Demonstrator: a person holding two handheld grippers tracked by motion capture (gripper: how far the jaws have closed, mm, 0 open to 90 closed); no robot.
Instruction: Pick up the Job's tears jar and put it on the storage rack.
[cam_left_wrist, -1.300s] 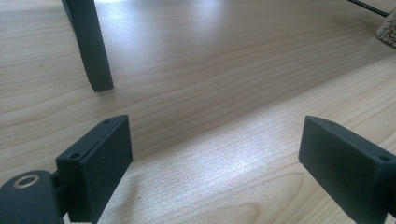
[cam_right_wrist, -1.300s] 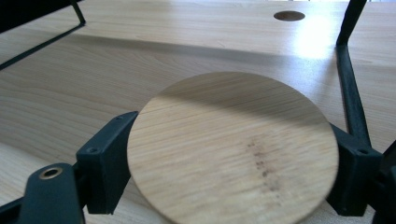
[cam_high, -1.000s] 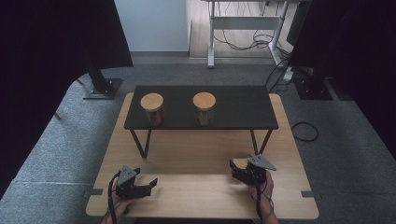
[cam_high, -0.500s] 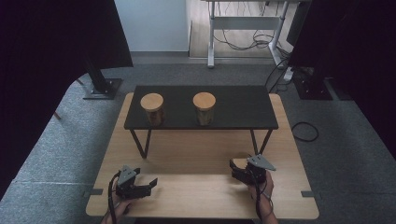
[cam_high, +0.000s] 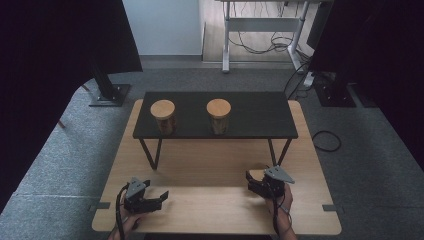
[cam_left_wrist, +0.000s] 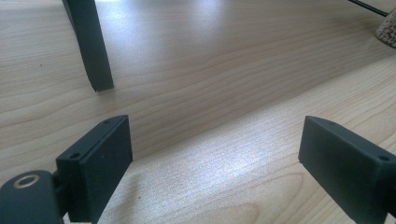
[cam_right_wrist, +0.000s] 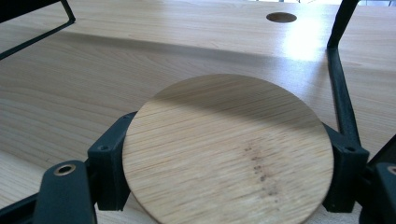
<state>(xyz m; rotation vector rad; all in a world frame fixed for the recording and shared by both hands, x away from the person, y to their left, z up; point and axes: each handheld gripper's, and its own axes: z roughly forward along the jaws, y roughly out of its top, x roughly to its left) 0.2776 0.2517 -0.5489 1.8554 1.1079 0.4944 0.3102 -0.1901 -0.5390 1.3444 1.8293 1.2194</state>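
- High view: dim and soft, with black, detail-less masses at both upper corners; the desk (cam_high: 210, 165) is evenly lit, and light enters from the bright floor at top centre.
- Left gripper view: a pale sheen crosses the wood; near parts are slightly blurred.
- Right gripper view: glare at upper right; the wooden disc (cam_right_wrist: 229, 149) is sharp, with a shadowed upper rim.

A pale wooden worktop (cam_high: 210, 165) stands on grey carpet. On its far half stands a low black shelf (cam_high: 260, 117) on thin black legs, and on that shelf two jars with round wooden lids stand apart, the left jar (cam_high: 163, 116) and the right jar (cam_high: 219, 115). The near half of the worktop carries both claws, the left claw (cam_high: 150, 200) and the right claw (cam_high: 257, 184)
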